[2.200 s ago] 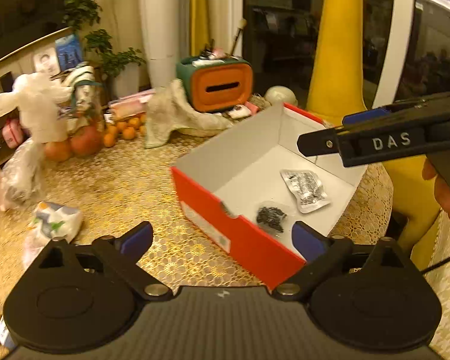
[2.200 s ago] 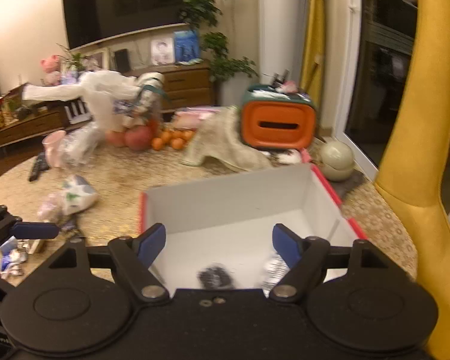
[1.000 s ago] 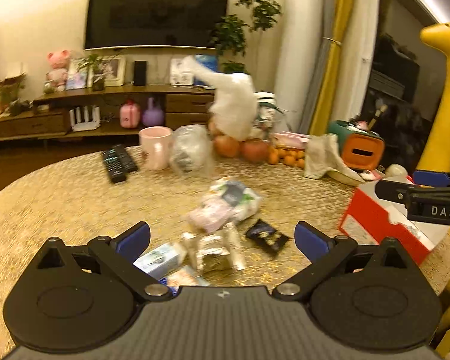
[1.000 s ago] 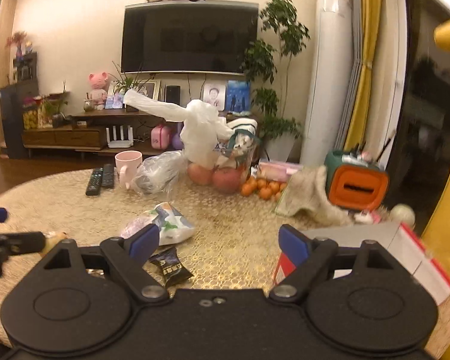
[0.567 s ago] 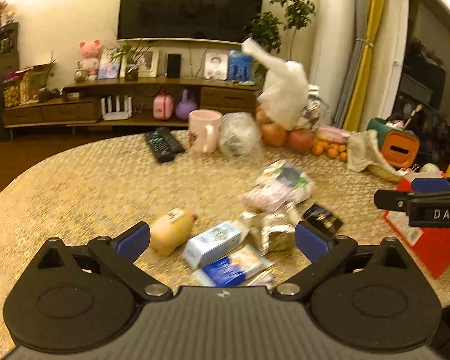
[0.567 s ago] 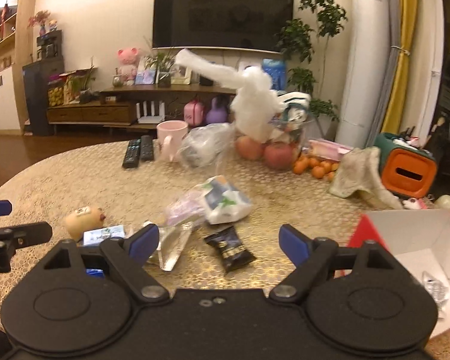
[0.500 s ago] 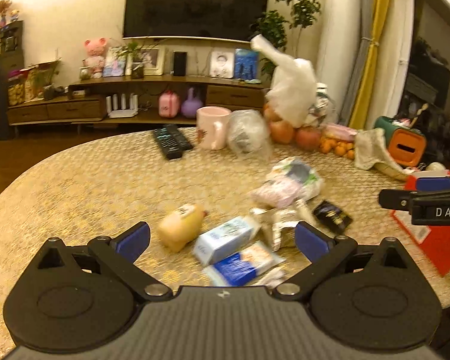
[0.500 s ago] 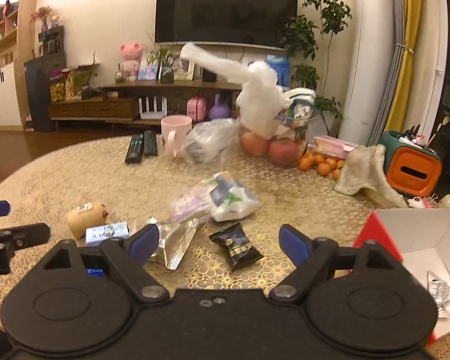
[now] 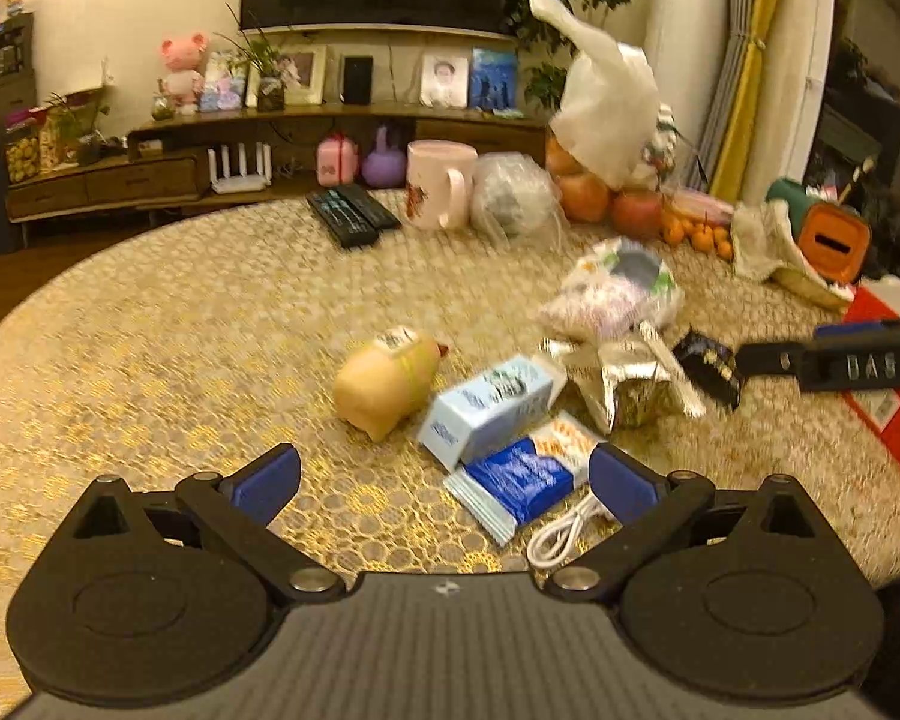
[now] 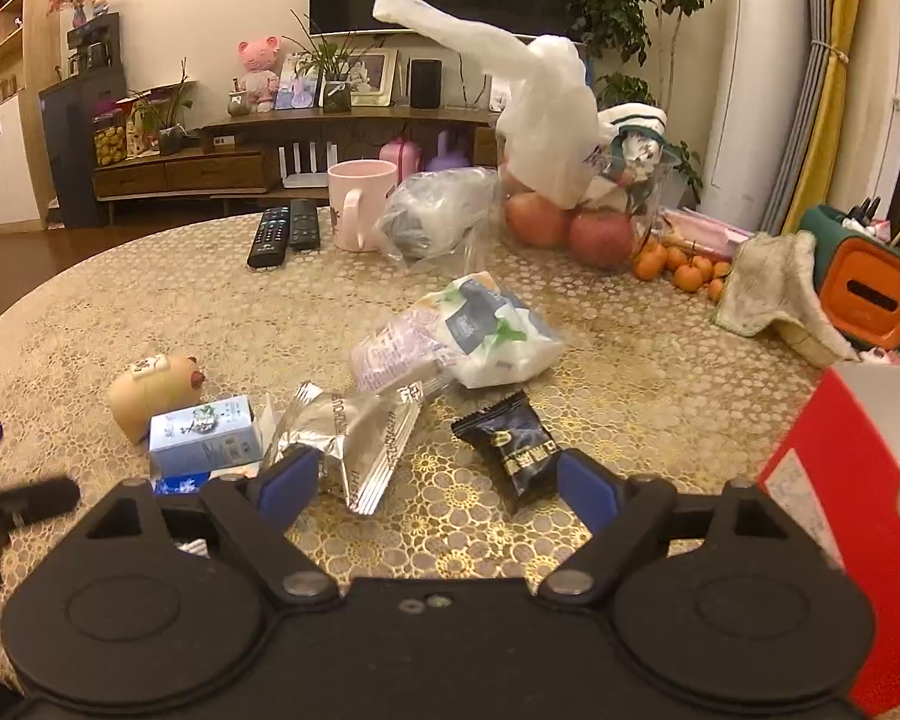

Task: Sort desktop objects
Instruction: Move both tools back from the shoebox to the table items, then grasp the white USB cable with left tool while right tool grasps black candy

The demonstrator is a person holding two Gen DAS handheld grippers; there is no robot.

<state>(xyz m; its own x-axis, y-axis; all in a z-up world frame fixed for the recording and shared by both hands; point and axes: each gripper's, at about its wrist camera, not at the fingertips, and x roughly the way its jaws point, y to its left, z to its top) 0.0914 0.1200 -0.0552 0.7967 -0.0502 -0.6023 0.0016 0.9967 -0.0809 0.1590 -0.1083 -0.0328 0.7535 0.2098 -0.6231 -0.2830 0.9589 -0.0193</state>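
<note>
Left gripper point(image 9: 444, 477) is spread wide with nothing between its blue-padded fingers; right gripper point(image 10: 438, 480) likewise gapes empty over the gold lace-pattern tablecloth point(image 10: 150, 306). Nearest in the left wrist view: a white coiled cable point(image 9: 561, 537), partly hidden behind the right-hand finger and absent from the right wrist view. Just beyond it lies a blue-and-white flat snack packet point(image 9: 519, 474), of which the right view shows only a sliver under the pale blue small carton point(image 10: 204, 435). That carton touches a tan pig-shaped squeeze toy point(image 10: 150, 393) lying on its side. Beside them a crumpled silver foil pouch point(image 10: 354, 441) has its lower edge cut off by the right gripper's left finger, and a black foil candy wrapper with gold print point(image 10: 513, 450) lies near the right finger; print unreadable. In the left view the black wrapper is blurred, with the right gripper's finger just beside it. Further back sits a clear plastic bag of white and purple packs point(image 10: 462, 333). The red cardboard box with white inside point(image 10: 852, 498) is cropped at the right edge, contents not visible in either view. Far side: two black remote controls point(image 10: 285, 231), pink mug point(image 10: 357, 204), a knotted clear bag point(image 10: 438, 210), red apples point(image 10: 600, 237) under a white plastic bag point(image 10: 546, 120), small oranges point(image 10: 684, 270), beige cloth point(image 10: 774, 294), orange-and-green organiser point(image 10: 870, 294).
</note>
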